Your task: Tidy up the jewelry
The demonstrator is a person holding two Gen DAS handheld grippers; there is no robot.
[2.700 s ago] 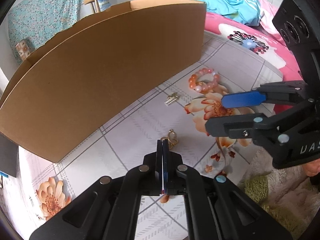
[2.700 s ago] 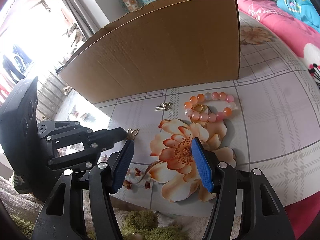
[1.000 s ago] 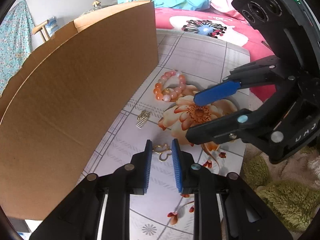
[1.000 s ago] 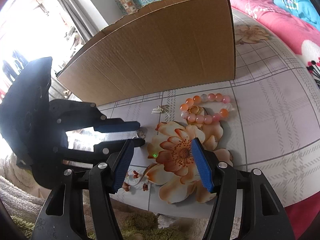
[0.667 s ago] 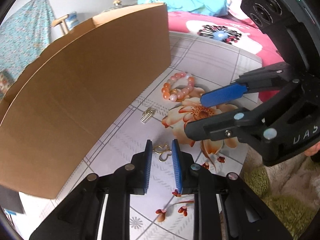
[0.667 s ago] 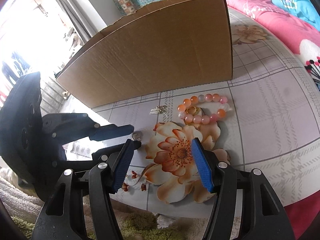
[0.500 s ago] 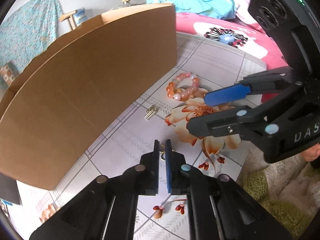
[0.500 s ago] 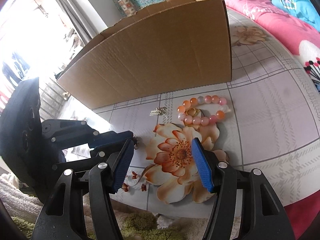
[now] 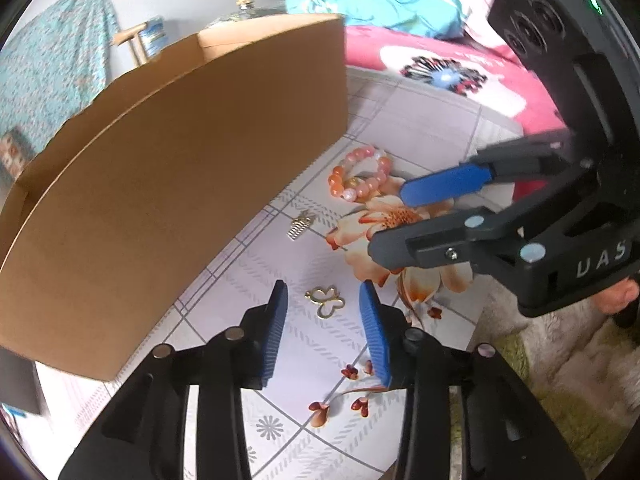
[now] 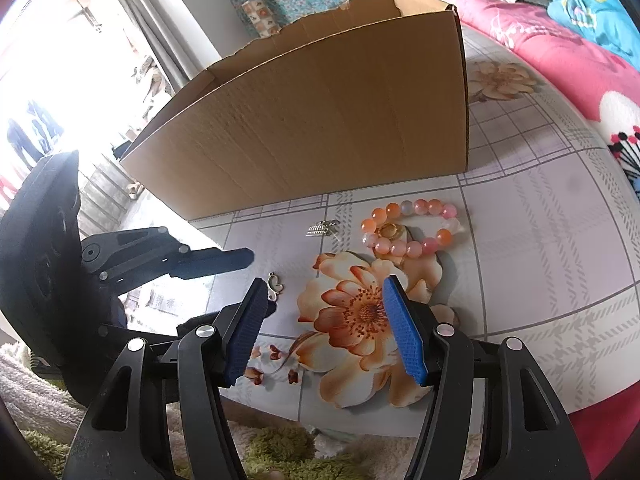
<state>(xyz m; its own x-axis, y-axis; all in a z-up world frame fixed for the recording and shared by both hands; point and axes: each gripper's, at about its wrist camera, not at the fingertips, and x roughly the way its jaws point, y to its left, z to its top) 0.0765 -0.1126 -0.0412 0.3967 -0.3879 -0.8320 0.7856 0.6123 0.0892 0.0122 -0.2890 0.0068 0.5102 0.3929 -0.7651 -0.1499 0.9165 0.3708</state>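
Gold butterfly charm (image 9: 325, 302) flat on the bench (image 9: 424, 136), between my left tool's (image 9: 323, 300) opening pads, untouched, pinched shut half a second ago, my right tool (image 10: 322, 304) open, empty

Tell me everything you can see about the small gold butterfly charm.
The butterfly charm is a thin gold-coloured outline with open wings and a small loop at one end, apparently metal. It lies flat on the floral tablecloth, between the blue pads of the left hand-held gripper, whose jaws are opening. Neither pad touches it.
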